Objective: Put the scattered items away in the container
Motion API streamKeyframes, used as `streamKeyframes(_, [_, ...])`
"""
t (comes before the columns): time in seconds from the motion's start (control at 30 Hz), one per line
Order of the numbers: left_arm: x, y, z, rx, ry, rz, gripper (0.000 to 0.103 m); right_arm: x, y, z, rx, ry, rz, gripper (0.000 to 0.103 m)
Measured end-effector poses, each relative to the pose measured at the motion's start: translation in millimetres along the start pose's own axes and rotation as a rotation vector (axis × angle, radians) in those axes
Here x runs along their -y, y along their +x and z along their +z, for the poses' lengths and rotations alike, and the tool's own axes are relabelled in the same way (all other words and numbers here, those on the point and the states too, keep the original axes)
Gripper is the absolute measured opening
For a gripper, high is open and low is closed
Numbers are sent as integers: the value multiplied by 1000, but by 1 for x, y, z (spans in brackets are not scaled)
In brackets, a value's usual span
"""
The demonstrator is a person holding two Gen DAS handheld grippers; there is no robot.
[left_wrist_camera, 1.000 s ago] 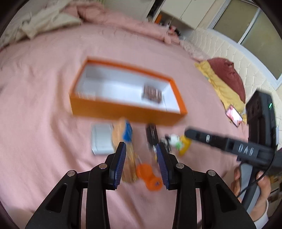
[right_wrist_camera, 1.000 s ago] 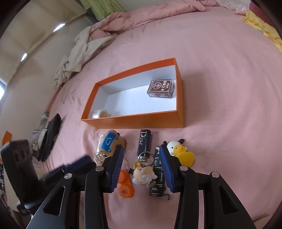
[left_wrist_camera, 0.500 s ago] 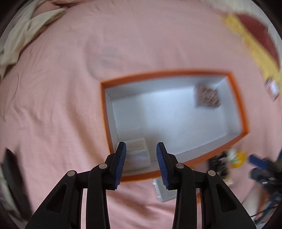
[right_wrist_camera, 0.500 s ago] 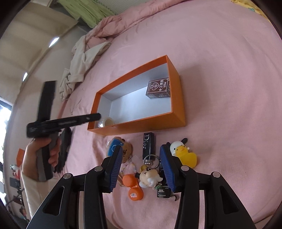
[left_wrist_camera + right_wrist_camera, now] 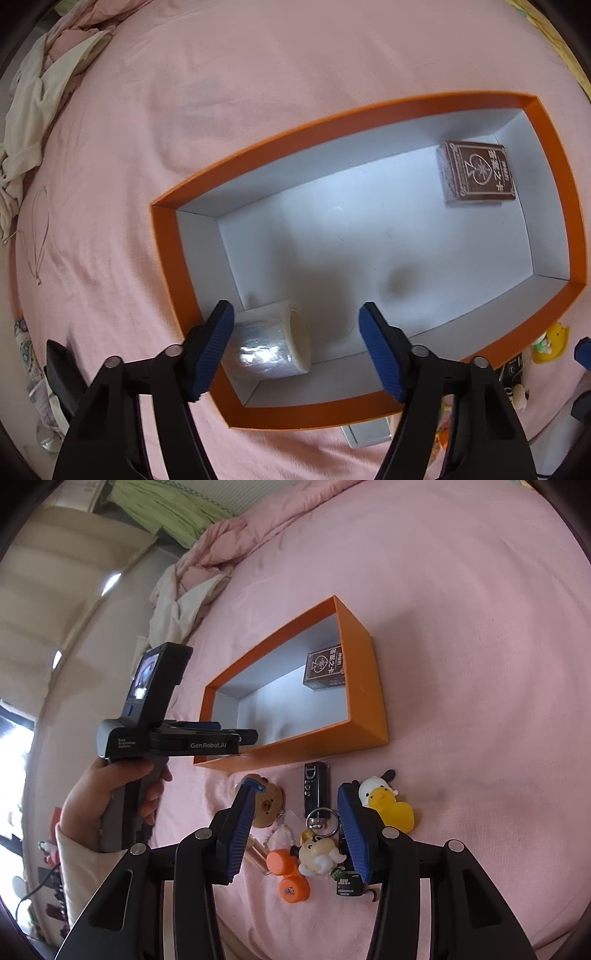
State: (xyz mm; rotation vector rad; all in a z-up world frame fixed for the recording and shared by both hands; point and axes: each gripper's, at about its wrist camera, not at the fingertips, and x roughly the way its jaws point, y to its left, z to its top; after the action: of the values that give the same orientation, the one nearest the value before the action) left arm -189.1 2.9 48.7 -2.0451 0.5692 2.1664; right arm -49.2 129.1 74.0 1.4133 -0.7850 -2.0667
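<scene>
Right now the left gripper hangs over the near-left corner of the orange box, pointing steeply down; its jaws have just been opening and stand apart, with the clear tape roll lying loose on the white floor between them, just beside the left pad and touching neither. Diagonally across the orange box, in its far right corner, lies a brown card deck. The box rests on a pink bedsheet.

Just outside the box's near wall the scattered items wait: a black Dior tube, a bear keychain, a yellow duck toy, an orange capsule toy and a small cream figurine on a key ring. The right gripper hovers above that cluster, jaws parted and opening slightly, gripping nothing. A hand holds the left gripper's handle beside the box.
</scene>
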Motion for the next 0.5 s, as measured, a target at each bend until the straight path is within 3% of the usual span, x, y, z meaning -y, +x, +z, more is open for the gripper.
streamKeyframes(0.1, [-7,-5,-1,-19,5,11,49,0,0,0,-2,6,11,48])
streamKeyframes(0.17, [-7,-7,-3,-49,21,11,49,-1,0,0,-3,4,12,48])
streamKeyframes(0.33, [3,-7,-1,-65,104,171,48,0,1,1,-6,8,24,48])
streamKeyframes(0.43, [3,-5,-1,-71,110,165,48,2,0,1,-6,11,23,48])
streamKeyframes(0.5, [5,-1,0,-80,124,156,35,5,-1,2,-3,19,28,48])
